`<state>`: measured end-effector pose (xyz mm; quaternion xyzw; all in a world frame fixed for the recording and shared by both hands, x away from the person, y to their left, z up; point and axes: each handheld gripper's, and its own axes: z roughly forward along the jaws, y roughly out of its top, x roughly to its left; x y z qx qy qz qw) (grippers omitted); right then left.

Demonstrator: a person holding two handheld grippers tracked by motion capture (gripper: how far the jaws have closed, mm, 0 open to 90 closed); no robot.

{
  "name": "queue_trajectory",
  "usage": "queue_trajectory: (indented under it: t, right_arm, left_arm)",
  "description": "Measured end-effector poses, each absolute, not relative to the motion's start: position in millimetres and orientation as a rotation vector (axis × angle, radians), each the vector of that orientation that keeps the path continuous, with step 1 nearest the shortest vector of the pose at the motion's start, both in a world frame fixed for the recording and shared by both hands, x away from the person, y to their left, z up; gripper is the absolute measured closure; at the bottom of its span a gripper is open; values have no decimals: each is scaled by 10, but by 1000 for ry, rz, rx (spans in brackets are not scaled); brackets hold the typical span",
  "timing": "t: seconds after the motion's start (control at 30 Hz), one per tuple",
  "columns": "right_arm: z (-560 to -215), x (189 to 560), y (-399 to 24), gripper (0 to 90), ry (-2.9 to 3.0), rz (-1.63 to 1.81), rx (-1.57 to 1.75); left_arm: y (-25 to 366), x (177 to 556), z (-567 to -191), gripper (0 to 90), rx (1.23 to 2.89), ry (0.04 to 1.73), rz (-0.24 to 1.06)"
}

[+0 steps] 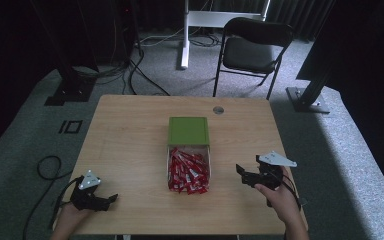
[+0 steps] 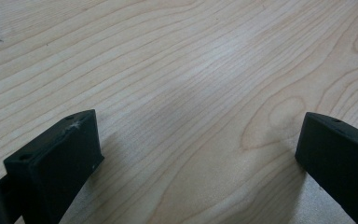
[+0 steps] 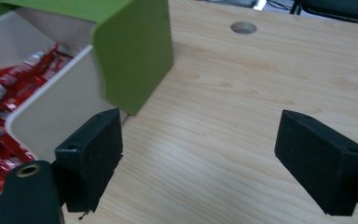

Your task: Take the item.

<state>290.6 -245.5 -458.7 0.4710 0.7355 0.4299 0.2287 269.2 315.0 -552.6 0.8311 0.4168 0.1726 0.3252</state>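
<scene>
Box (image 1: 188,131) mid-table, green lid slid back, red packets (image 1: 188,172) heaped in open part. L gripper (image 1: 111,199) & R gripper (image 1: 240,175) well apart from box, near table edge, both w/ jaws apart, empty. Judgement: nothing grabbed yet, work at start.

box (image 1: 188,131) mid-table (image 1: 130,130) | packets (image 1: 188,172) in box | left tool (image 1: 111,199) left | right tool (image 1: 241,175) right
</scene>
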Motion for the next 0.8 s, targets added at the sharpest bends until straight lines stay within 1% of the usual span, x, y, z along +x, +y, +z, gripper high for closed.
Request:
queue_trajectory:
  t: [0.8]
  right_arm:
    - [-4422,2933,-1988,150,2102,1306,1161]
  left_arm:
    - [3151,2693,-5526,8,2180,1092,452]
